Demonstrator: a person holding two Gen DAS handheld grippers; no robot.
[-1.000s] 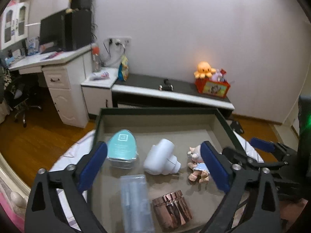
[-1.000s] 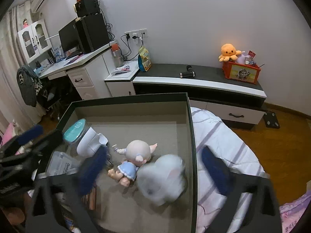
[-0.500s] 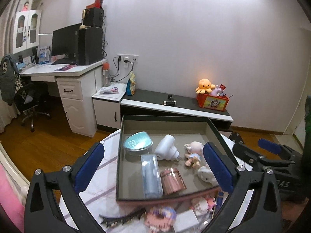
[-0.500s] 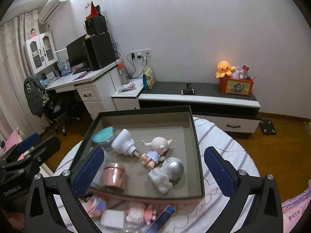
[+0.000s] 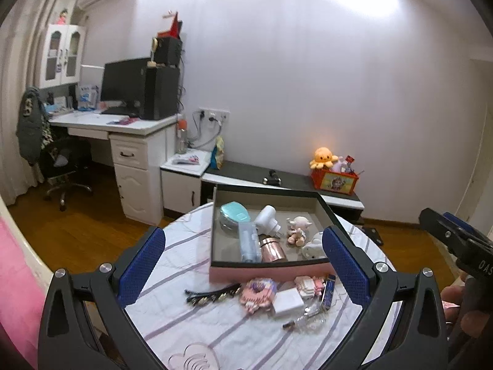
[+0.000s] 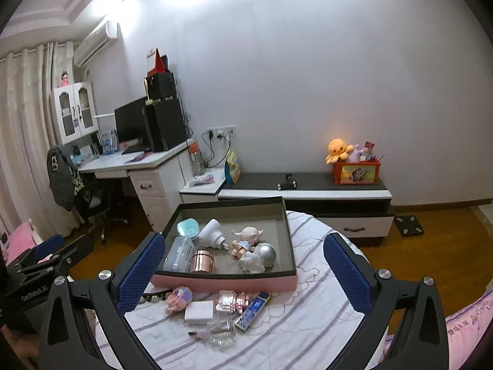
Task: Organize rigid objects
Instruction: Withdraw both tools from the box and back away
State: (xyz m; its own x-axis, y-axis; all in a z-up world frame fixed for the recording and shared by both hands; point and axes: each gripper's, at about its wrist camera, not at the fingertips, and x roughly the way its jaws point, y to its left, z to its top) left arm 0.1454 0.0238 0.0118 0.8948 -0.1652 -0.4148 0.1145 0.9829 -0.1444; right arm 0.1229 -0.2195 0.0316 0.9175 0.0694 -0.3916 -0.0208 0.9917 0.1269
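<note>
A pink box with a dark rim (image 5: 271, 273) (image 6: 225, 283) stands on the round striped table. Inside lie a teal case (image 5: 234, 216), a white plug (image 6: 212, 232), a clear box (image 6: 178, 254), a copper jar (image 6: 202, 261), a doll (image 6: 246, 239) and a silver ball with a white figure (image 6: 265, 254). In front of the box lie a black hair clip (image 5: 212, 294), pink block toys (image 5: 260, 289), a white block (image 6: 199, 311), a blue lighter (image 6: 252, 308) and a clear bottle (image 6: 220, 333). My left gripper (image 5: 243, 268) and right gripper (image 6: 243, 271) are open and empty, held back above the table.
The table cloth (image 5: 215, 333) reaches the near edge. Beyond stand a white desk with a monitor (image 5: 129, 123), an office chair (image 5: 61, 166) and a low cabinet (image 6: 308, 188) with an orange toy box (image 6: 356, 169). Wooden floor surrounds the table.
Both grippers have pulled back and up from the box. A silver ball with a white figure left the right gripper and now lies in the box. The loose items in front came into view.
</note>
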